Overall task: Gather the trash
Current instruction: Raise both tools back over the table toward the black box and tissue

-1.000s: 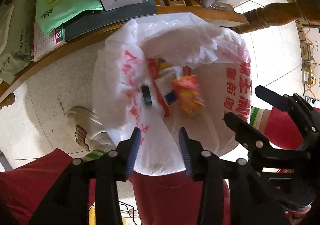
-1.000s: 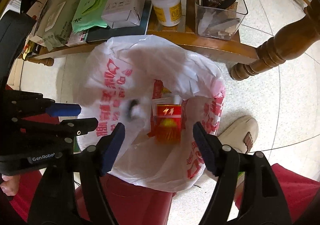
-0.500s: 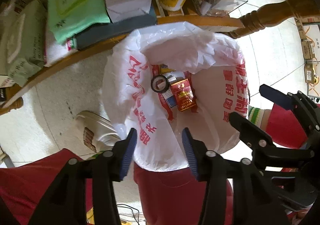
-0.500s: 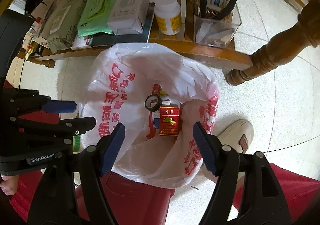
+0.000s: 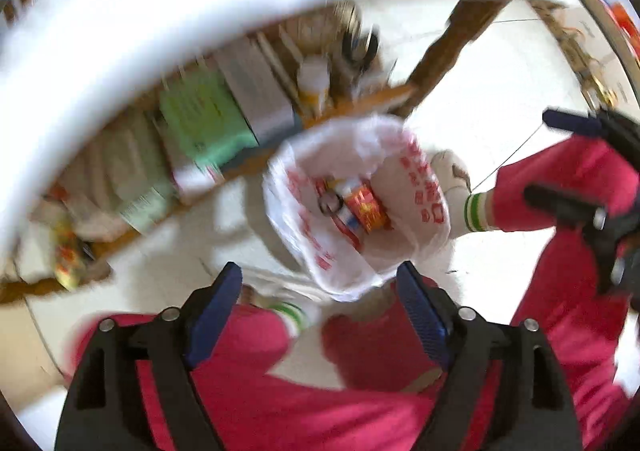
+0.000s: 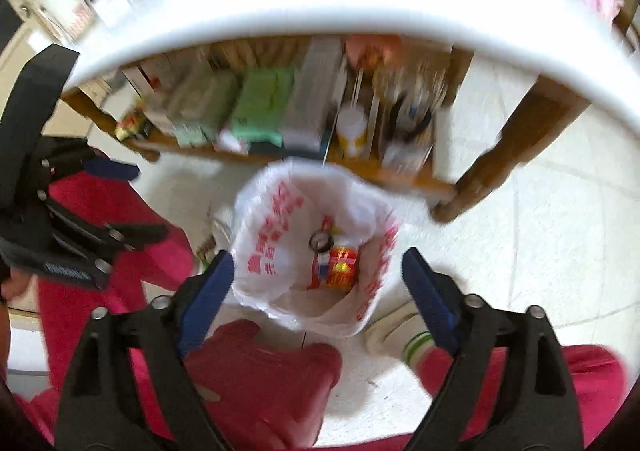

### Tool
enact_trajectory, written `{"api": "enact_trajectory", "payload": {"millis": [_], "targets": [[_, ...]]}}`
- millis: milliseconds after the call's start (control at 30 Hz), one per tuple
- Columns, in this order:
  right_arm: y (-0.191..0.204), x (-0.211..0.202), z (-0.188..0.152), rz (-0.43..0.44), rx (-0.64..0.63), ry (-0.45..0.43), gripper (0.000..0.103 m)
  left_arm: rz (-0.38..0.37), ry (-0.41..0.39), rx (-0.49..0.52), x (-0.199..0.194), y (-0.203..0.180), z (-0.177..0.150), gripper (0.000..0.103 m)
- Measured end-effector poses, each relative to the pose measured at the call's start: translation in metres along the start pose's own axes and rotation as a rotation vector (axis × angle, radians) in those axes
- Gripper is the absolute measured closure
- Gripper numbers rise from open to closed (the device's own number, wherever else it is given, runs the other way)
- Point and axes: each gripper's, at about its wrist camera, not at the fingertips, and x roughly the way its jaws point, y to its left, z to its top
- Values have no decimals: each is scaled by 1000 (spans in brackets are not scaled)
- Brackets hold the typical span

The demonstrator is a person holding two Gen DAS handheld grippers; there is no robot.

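White plastic, the bag [image 5: 356,211] stands open on the floor [image 6: 520,251] between the person's red-trousered legs, with a red pack [image 5: 366,207] and a tape roll [image 6: 321,241] inside. Only the left view shows the shoe [image 5: 450,171] beside the bag and the right tool [image 5: 576,167] from the side, while the right view shows the shelf [image 6: 400,175] clutter more fully and the left tool [image 6: 120,199] at its left edge. Both tools point down over the bag, each with jaws that have just been opening, wide apart and empty.
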Motion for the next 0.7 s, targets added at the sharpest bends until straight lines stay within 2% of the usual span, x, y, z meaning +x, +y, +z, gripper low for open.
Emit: {"api": "enact_trajectory", "payload": {"millis": [67,133,267,333,467,700], "targets": [[-6,-35,13,11,0,-53,15,43,-65,66,-43,3,8,17],[-14,-75,31,31,8,-116,12,72,-150,174,-97,3,18,11],[-26,-142,62,65,6,-220,8,105,-249,361,-172,2,37,8],[-29,-167,76,90,-2,-253,7,112,-275,409,-195,1,46,8],[-34,-199,98,131,-21,-272,7,38,-275,505,-230,-3,67,8],[-32,-223,130,220,-31,-263,7,16,-286,670,-244,-13,83,8]]}}
